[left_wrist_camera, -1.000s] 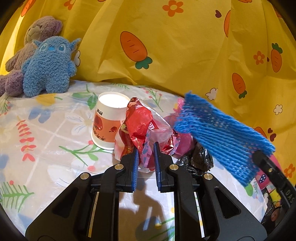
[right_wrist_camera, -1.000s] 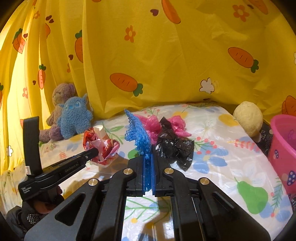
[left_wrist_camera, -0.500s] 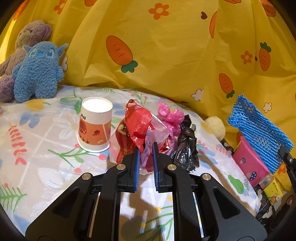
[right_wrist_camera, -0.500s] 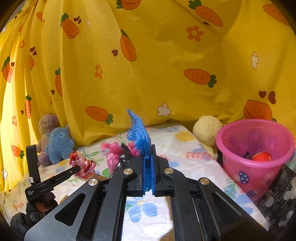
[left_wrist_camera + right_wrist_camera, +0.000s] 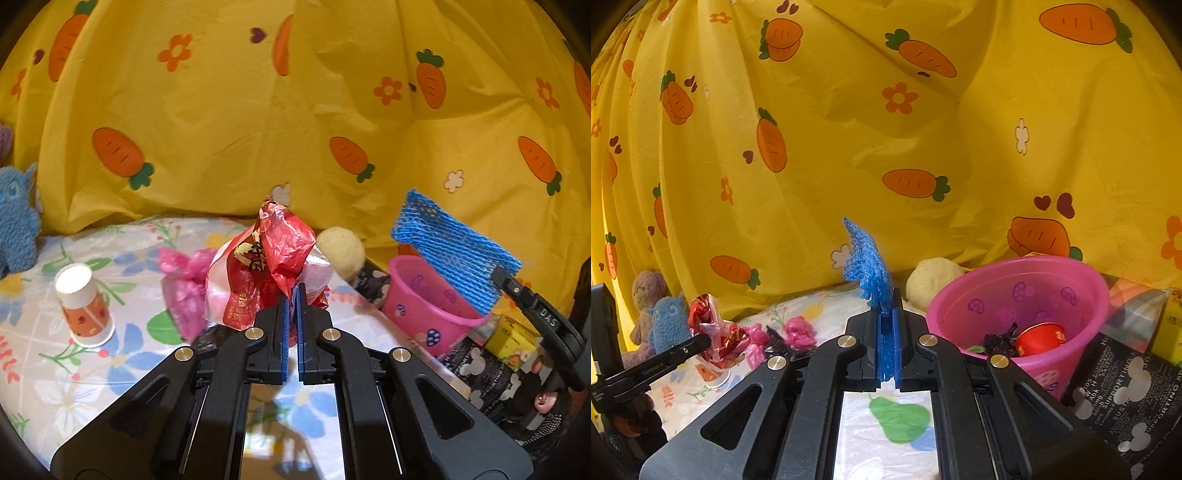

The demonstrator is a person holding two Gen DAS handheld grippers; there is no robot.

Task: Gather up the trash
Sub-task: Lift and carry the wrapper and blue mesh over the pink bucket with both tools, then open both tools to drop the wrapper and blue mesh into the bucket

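Observation:
My left gripper [image 5: 291, 291] is shut on a crumpled red and clear plastic wrapper [image 5: 266, 266], lifted clear of the bed; the same wrapper [image 5: 716, 339] shows at the left gripper's tip in the right wrist view. My right gripper [image 5: 885, 295] is shut on a blue foam net [image 5: 868, 266], which stands up from its jaws; the net [image 5: 454, 251] hangs over the pink bucket [image 5: 424, 299]. The pink bucket [image 5: 1089, 291] sits just right of my right gripper and holds a red item [image 5: 1039, 338] and dark scraps. Pink plastic scraps [image 5: 184, 280] lie on the floral sheet [image 5: 74, 387].
A paper cup [image 5: 83, 304] stands upside down at the left. A blue plush [image 5: 16, 218] and a cream plush ball [image 5: 341, 251] sit by the yellow carrot curtain [image 5: 295, 110]. A black printed bag [image 5: 1126, 391] and yellow box [image 5: 511, 338] lie right of the bucket.
The left gripper closed on the red wrapper and lifted it off the bed, swinging right. The right gripper carried the blue net rightward to the pink bucket.

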